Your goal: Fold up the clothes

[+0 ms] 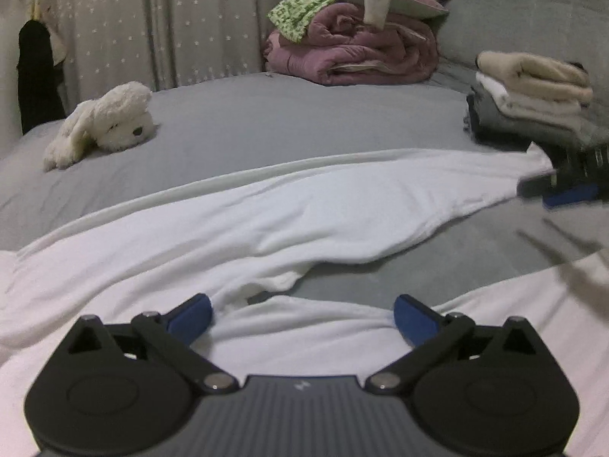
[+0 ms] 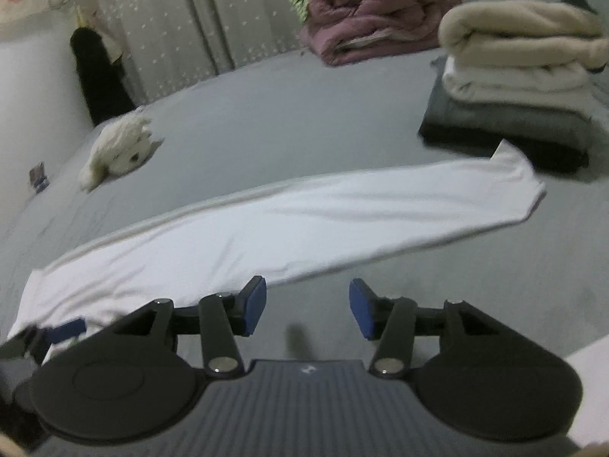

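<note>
A white garment [image 1: 304, 209] lies stretched in a long band across the grey bed [image 1: 266, 125]. Its near part is rumpled, with a fold of it right under my left gripper [image 1: 302, 306]. That gripper stands wide open and its blue pads press on nothing. In the right wrist view the same garment [image 2: 266, 224] runs as a flat strip from lower left to upper right. My right gripper [image 2: 307, 293] is open above bare sheet just in front of the strip's near edge, holding nothing. It shows blurred at the far right in the left wrist view [image 1: 563, 182].
A stack of folded clothes [image 2: 521, 76] sits on the bed by the garment's far right end. A white plush toy [image 1: 106, 122] lies at the left. A pile of pink quilt and loose clothes [image 1: 354, 49] stands at the back, against a pale curtain [image 1: 152, 19].
</note>
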Available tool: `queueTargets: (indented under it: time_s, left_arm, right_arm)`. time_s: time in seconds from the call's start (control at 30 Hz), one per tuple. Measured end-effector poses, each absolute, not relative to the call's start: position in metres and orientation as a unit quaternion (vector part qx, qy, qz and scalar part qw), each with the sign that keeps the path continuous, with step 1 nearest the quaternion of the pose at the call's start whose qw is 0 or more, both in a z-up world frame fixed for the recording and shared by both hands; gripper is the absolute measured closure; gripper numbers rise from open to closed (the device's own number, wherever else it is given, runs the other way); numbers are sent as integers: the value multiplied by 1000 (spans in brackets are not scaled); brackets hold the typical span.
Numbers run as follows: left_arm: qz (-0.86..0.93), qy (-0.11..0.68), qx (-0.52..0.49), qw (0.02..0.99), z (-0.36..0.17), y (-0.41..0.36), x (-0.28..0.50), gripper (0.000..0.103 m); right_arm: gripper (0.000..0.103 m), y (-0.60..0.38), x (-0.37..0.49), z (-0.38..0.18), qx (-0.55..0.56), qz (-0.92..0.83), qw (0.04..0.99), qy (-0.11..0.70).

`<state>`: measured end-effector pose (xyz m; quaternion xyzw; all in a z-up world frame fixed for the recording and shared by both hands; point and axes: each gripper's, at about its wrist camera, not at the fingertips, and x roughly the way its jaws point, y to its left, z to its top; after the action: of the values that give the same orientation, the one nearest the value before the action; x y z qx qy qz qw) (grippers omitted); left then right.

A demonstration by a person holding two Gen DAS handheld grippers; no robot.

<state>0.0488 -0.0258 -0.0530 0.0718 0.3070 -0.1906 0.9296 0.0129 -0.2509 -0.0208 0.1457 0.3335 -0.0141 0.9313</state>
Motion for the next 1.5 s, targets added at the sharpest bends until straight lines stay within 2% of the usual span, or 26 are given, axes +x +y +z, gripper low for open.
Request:
queueTargets:
  time_s: [0.2, 0.53, 1.5]
  left_arm:
    - [-192, 308, 70, 929, -54, -24, 49, 0]
    - [-192, 308, 70, 929, -53, -25, 46, 0]
    - [-192, 307, 70, 929, -53, -25, 46, 0]
  right_arm:
    - [49, -215, 17, -23, 82, 35, 936, 339]
    - [45, -186, 38, -17, 86, 128, 935, 320]
    - [45, -179, 42, -22, 86, 119, 934, 324]
